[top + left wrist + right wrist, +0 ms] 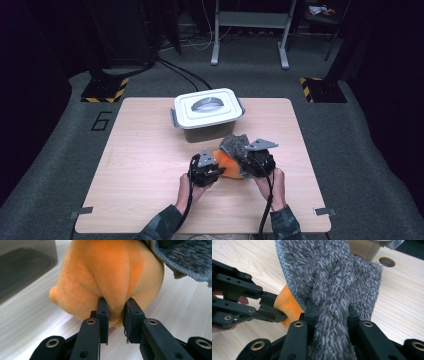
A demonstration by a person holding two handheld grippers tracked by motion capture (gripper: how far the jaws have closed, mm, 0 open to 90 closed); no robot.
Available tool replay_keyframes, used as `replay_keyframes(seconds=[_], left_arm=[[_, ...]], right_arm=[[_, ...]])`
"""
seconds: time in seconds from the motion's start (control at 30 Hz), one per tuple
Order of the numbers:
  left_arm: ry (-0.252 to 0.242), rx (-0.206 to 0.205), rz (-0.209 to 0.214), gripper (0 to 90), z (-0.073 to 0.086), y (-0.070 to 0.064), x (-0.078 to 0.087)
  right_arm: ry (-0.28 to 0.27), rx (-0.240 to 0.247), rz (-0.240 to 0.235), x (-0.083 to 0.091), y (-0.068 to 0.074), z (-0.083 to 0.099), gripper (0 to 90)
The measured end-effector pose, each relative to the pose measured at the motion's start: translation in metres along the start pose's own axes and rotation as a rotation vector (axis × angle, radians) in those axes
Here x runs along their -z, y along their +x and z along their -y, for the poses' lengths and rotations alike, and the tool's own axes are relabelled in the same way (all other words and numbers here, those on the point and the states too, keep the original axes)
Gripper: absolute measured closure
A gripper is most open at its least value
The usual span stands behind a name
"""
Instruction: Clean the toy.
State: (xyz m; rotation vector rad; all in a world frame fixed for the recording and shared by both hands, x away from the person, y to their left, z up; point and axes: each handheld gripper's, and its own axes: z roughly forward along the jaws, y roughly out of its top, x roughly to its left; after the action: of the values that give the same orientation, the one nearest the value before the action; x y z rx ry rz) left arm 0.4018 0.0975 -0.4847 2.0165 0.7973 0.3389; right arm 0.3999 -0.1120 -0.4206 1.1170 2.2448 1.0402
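An orange plush cloth (228, 164) lies bunched on the wooden table (150, 150) between my two grippers. My left gripper (115, 315) is shut on a fold of the orange cloth (110, 275); it sits left of the cloth (206, 169). A grey fuzzy cloth (235, 144) drapes over the orange one. My right gripper (329, 315) is shut on a thick fold of the grey cloth (332, 277), and stands at the cloth's right side (259, 159). In the right gripper view the left gripper (269, 307) pinches the orange cloth (287, 305) from the left.
A grey plastic bin (209, 114) with a white latched lid stands just behind the cloths at mid-table. Its dark wall (25, 262) shows in the left gripper view. A round hole (387, 262) is in the tabletop. A table frame (250, 30) stands on the floor beyond.
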Motion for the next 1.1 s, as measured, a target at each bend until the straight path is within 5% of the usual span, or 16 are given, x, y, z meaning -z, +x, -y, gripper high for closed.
replay_keyframes(seconds=[0.27, 0.57, 1.1], left_arm=[[0.007, -0.014, -0.013, 75.9, 0.001, 0.000, -0.002], [0.005, 0.014, -0.002, 75.0, 0.004, 0.004, -0.003], [-0.007, 0.038, 0.008, 74.4, 0.007, 0.007, -0.003]], right_arm=[[0.003, -0.034, 0.003, -0.001, -0.013, 0.008, 71.6], [0.002, -0.119, 0.010, -0.001, -0.030, 0.023, 71.5], [0.110, -0.222, 0.052, -0.024, -0.060, 0.057, 71.6]])
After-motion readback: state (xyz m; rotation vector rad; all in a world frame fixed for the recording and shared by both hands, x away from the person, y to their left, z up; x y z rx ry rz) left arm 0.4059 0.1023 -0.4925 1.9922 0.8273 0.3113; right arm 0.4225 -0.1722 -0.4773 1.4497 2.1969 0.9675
